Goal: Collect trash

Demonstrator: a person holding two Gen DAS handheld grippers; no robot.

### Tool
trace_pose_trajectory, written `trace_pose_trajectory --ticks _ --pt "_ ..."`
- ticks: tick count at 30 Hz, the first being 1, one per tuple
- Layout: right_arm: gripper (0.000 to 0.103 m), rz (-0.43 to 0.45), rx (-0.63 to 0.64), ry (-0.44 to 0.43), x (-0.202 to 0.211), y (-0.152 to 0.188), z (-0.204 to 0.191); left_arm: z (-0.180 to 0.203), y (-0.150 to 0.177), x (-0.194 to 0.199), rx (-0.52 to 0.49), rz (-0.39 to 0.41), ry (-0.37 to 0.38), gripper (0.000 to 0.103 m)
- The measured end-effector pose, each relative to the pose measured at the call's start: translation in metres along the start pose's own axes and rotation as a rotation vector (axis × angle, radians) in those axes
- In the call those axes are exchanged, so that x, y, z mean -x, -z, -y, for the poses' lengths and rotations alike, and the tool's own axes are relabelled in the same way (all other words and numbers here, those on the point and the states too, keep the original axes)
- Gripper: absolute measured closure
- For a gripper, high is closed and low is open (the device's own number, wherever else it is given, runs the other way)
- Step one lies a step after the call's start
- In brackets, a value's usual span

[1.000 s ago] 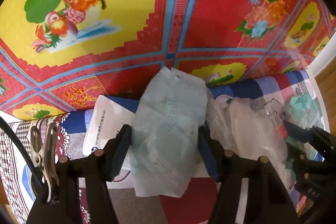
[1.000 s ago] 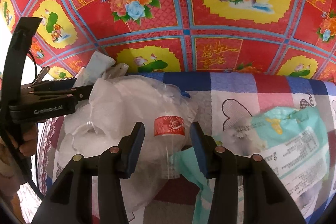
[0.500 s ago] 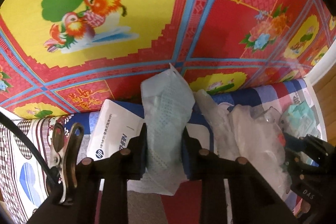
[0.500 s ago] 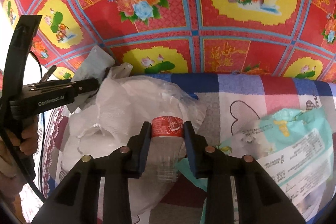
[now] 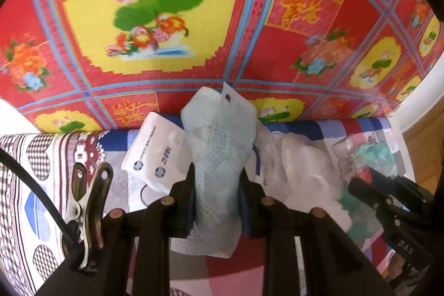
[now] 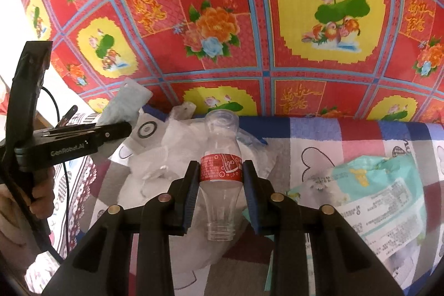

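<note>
Gripping a pale blue face mask (image 5: pixel 219 157) in our left gripper (image 5: pixel 217 201), we have just closed its jaws on it, above the patchwork cloth (image 6: pixel 360 140). Our right gripper (image 6: pixel 220 193), jaws also just closed, clamps a clear bottle (image 6: pixel 220 157) by its red label, neck toward us. The left tool's side reads "GenRobot.AI". A white packet (image 5: pixel 155 154) with unreadable print lies left of the mask, a teal wrapper (image 6: pixel 369 190) right of the bottle.
</note>
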State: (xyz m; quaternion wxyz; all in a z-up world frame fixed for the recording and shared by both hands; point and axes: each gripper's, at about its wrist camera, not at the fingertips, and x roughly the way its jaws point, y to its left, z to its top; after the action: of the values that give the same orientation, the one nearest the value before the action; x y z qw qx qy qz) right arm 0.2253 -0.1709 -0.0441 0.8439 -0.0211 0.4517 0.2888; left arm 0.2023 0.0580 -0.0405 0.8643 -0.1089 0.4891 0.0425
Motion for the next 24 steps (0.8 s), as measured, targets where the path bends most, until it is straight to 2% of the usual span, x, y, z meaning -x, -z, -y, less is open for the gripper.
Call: trace_pose_trajectory --ticks 10,24 --pt "0.071 0.019 0.025 -0.033 0.028 0.010 -0.005 0.001 0.024 0.044 0.032 0.030 -0.017 0.077" --pt "0.071 0.018 0.053 -0.063 0.066 0.042 -0.001 0.045 0.065 0.054 0.079 0.017 -0.015 0.077"
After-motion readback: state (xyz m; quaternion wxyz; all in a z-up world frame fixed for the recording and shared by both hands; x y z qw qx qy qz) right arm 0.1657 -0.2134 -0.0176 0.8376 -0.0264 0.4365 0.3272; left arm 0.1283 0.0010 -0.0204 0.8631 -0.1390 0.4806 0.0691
